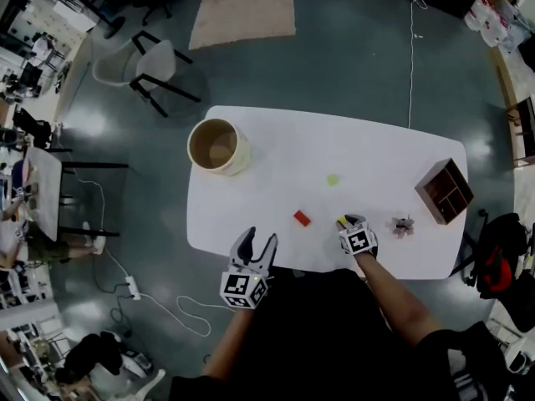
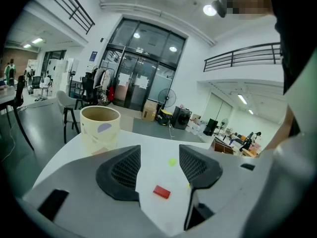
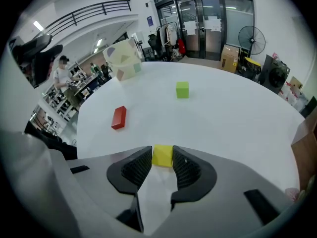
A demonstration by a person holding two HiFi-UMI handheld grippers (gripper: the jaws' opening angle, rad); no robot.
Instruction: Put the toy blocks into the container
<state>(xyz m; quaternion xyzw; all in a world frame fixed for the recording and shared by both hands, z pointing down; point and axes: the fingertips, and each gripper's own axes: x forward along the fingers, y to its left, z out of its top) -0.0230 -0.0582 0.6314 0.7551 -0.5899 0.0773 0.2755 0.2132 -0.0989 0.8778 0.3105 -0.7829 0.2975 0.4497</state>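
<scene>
A tan round container [image 1: 217, 146] stands at the back left of the white table [image 1: 376, 157]. My right gripper [image 1: 349, 224] is down at the table's front edge, shut on a yellow block [image 3: 162, 155] that fits tight between its two pads. A red block [image 1: 302, 218] lies flat just to its left, and a green block [image 1: 333, 179] sits farther back. My left gripper [image 1: 255, 245] hovers open and empty at the front edge; in the left gripper view the red block [image 2: 161, 192] lies ahead of its jaws and the container [image 2: 100, 128] stands beyond to the left.
A brown wooden box with compartments [image 1: 445, 191] sits at the table's right end, with a small dark spiky object [image 1: 403, 225] beside it. A white chair [image 1: 146, 65] stands on the floor behind the table's left side.
</scene>
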